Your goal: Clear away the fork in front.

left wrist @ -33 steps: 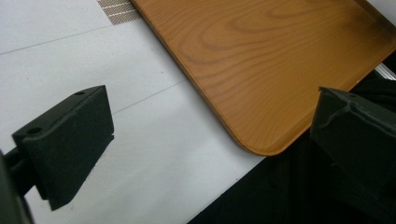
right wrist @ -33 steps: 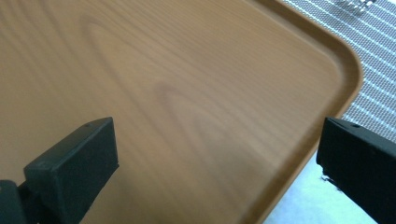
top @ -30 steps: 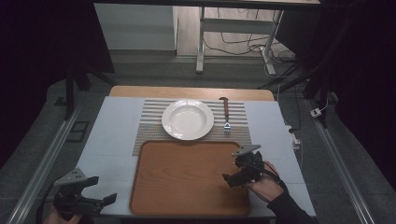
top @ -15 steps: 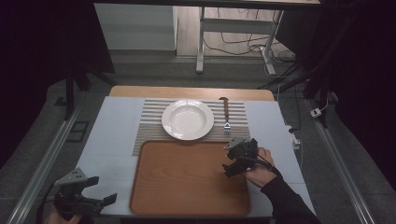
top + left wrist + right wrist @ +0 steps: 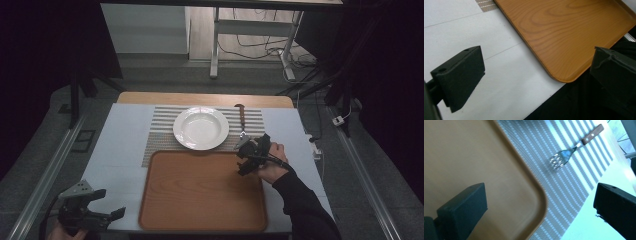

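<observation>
A slotted metal spatula [image 5: 242, 126] with a wooden handle lies on the striped placemat [image 5: 161, 131], to the right of a white deep plate [image 5: 201, 128]. In the right gripper view the spatula [image 5: 560, 159] lies ahead on the placemat [image 5: 574, 177]. My right gripper [image 5: 251, 151] hovers open over the far right corner of the wooden tray [image 5: 200, 192], just short of the spatula's head. Its jaws [image 5: 541, 192] stand wide apart with nothing between them. My left gripper [image 5: 102, 214] is open at the table's near left edge, beside the tray's near left corner [image 5: 564, 75].
The pale table top [image 5: 120, 150] has bare room left of the tray and placemat. A black cable trails from each gripper. Beyond the table's far edge stand a desk frame [image 5: 215, 45] and floor cables. Metal rails run along both sides of the table.
My right gripper has moved away from me and slightly left, from the tray's right edge toward its far right corner and the spatula. The left gripper has stayed put.
</observation>
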